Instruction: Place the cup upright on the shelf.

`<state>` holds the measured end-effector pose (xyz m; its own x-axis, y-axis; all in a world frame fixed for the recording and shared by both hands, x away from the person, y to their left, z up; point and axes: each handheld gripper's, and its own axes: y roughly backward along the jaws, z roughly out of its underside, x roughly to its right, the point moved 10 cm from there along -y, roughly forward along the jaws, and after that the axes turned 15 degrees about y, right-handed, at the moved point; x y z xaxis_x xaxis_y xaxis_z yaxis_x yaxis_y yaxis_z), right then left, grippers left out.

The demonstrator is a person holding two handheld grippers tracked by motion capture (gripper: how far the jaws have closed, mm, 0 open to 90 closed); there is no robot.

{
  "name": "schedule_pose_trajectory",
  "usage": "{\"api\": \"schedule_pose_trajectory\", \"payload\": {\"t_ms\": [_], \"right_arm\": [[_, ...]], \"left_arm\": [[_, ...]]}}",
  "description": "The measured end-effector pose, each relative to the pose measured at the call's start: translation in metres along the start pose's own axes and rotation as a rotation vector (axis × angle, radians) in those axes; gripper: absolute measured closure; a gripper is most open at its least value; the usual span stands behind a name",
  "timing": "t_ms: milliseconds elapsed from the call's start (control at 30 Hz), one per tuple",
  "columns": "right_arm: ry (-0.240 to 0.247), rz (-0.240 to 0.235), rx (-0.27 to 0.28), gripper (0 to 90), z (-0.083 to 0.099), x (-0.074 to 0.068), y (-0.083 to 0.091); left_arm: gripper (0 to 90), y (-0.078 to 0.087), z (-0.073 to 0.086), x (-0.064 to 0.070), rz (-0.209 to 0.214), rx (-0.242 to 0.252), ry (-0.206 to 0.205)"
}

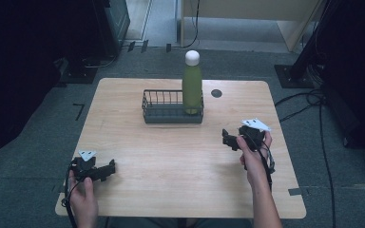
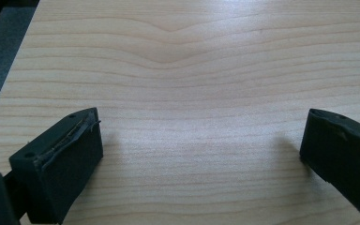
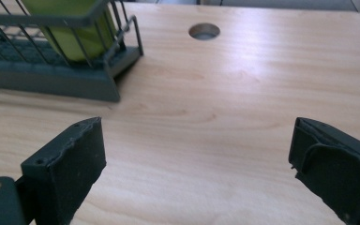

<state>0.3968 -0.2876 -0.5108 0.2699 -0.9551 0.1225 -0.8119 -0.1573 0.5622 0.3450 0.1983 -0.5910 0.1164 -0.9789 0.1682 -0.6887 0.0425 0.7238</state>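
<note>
We hold the right gripper (image 1: 229,139) above the wooden table (image 1: 171,161), its jaws spread wide and empty; in the right gripper view (image 3: 197,168) bare wood lies between the two black pads. Ahead of these jaws and to their left stands the dark wire basket (image 1: 171,109), near but apart from them, its corner visible in the right gripper view (image 3: 98,70). The green bottle (image 1: 192,88) with its white cap (image 1: 192,57) stands upright inside the basket, at the end nearer this gripper; its lower body shows behind the wires (image 3: 75,33). Straight ahead of the jaws, farther off, we see a round hole (image 3: 204,31) in the tabletop. The left gripper (image 1: 108,169) rests low at the table's near corner, well apart from the basket, likewise released, with bare wood between its jaws (image 2: 201,154).
</note>
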Motion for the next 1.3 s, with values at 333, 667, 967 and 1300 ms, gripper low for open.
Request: {"api": "schedule_pose_trajectory", "payload": {"t_ms": [333, 667, 967, 1300], "right_arm": [[-0.04, 0.043, -0.052, 5.3, 0.044, 0.02, 0.013], [-0.088, 0.084, -0.098, 6.2, 0.09, 0.042, 0.029], [-0.116, 0.13, -0.135, 6.5, 0.124, 0.062, 0.046], [-0.127, 0.158, -0.168, 6.8, 0.153, 0.072, 0.06]], "left_arm": [[0.0, 0.0, 0.0, 0.0, -0.001, -0.002, -0.002], [0.0, 0.0, 0.0, 0.0, -0.001, -0.002, -0.002], [0.0, 0.0, 0.0, 0.0, -0.001, -0.001, -0.002], [0.0, 0.0, 0.0, 0.0, -0.001, -0.002, -0.002]]}}
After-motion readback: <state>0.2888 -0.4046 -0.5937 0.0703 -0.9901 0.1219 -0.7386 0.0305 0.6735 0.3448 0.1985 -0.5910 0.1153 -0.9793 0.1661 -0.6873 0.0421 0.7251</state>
